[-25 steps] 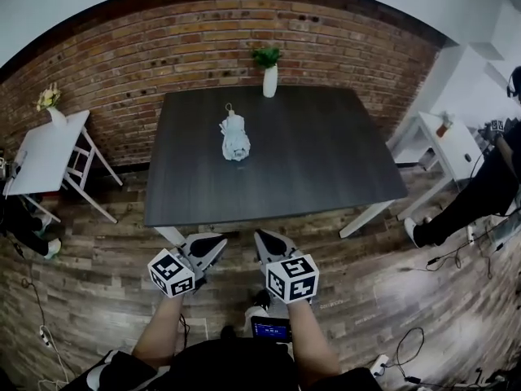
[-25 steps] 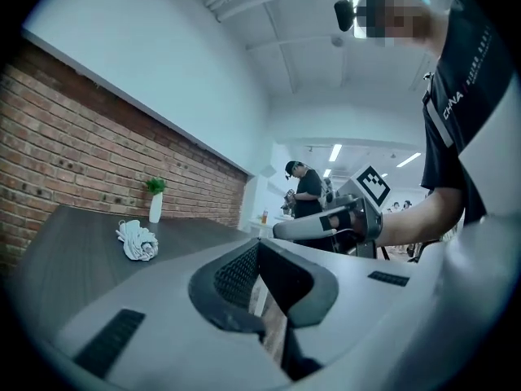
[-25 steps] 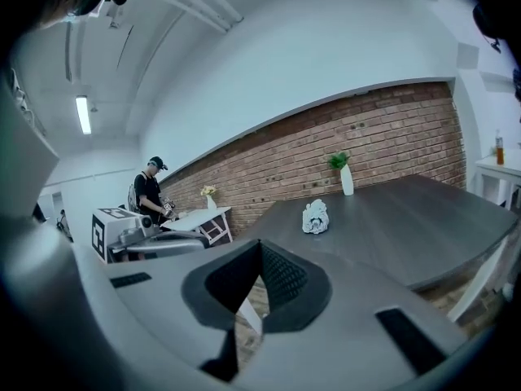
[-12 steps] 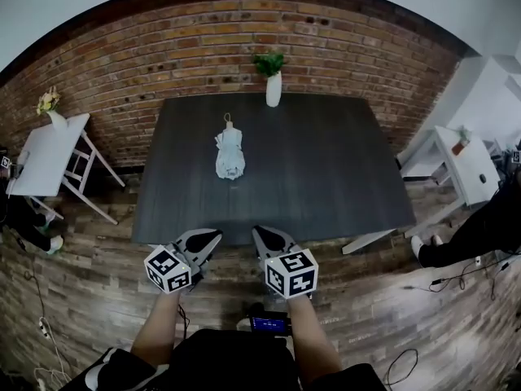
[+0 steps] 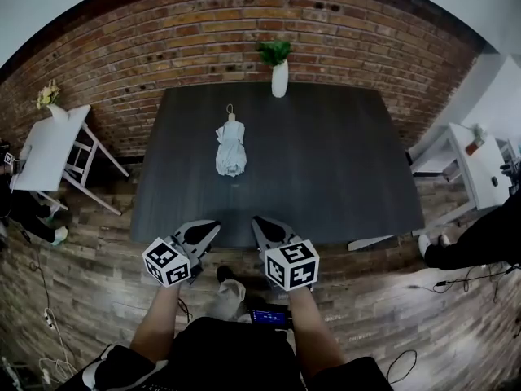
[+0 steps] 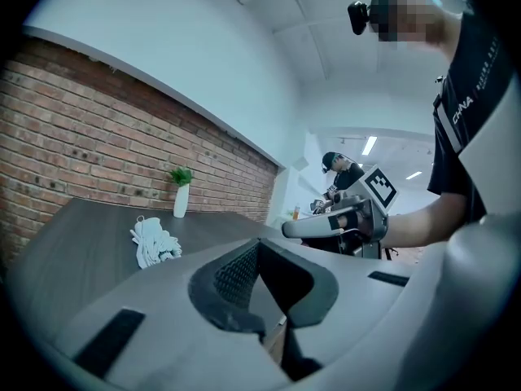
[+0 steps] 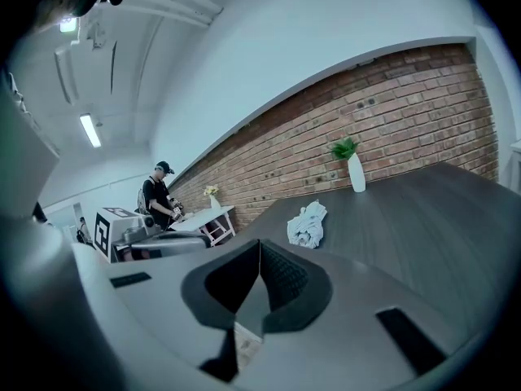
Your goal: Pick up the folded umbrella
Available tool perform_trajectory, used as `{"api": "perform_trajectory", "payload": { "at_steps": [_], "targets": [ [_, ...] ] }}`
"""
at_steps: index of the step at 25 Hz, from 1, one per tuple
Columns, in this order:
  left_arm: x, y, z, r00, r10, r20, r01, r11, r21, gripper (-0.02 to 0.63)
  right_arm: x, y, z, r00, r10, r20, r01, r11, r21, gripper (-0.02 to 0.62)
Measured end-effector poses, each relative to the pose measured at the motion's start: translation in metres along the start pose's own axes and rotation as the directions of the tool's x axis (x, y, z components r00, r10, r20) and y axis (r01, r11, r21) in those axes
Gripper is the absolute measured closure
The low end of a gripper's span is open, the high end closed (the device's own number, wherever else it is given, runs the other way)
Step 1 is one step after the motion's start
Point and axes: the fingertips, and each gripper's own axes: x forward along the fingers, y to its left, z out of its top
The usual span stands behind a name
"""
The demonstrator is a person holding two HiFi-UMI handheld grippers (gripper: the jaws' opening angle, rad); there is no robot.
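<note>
The folded umbrella [image 5: 231, 147], pale grey-blue with a loop at its far end, lies on the dark table [image 5: 326, 177] left of centre. It also shows as the crumpled umbrella [image 6: 153, 243] and umbrella [image 7: 308, 223] in the two gripper views. My left gripper [image 5: 205, 231] and right gripper [image 5: 260, 227] hover at the table's near edge, side by side, both shut and holding nothing. The umbrella is well ahead of them, apart from both.
A white vase with a green plant [image 5: 279, 70] stands at the table's far edge by the brick wall. A white side table [image 5: 45, 149] is at the left, another white table [image 5: 476, 157] at the right. A person [image 7: 159, 194] stands far off.
Both grippers have moved forward to the table's near edge, and the table and umbrella now sit closer and more central in the head view. Both stayed shut.
</note>
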Motion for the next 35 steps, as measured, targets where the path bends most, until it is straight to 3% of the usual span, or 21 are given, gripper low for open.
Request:
{"api": "perform_trajectory", "payload": {
  "at_steps": [6,13,21,28,35],
  "targets": [
    [0.028,0.045,0.006,1.0,0.002,-0.004,-0.002,1.0,-0.016,0.604,0.029,-0.031,0.021,0.998,-0.052,0.019,0.052,0.999,0.001,0.586],
    [0.068,0.1,0.032,0.999,-0.045,0.003,0.045,0.999,-0.008,0.604,0.079,-0.063,0.066,0.997,-0.067,0.037,0.066,0.998,0.015,0.586],
    [0.092,0.147,0.043,0.997,-0.081,0.009,0.081,0.996,-0.029,0.604,0.122,-0.082,0.084,0.995,-0.099,0.019,0.098,0.995,0.013,0.586],
    [0.106,0.164,0.039,0.997,-0.074,-0.005,0.073,0.996,-0.06,0.604,0.136,-0.099,0.091,0.995,-0.099,0.01,0.099,0.995,0.029,0.585],
    [0.123,0.174,0.042,1.0,0.002,-0.001,-0.002,0.996,-0.089,0.604,0.144,-0.117,0.104,0.999,-0.037,-0.008,0.037,0.999,0.012,0.585]
  ]
}}
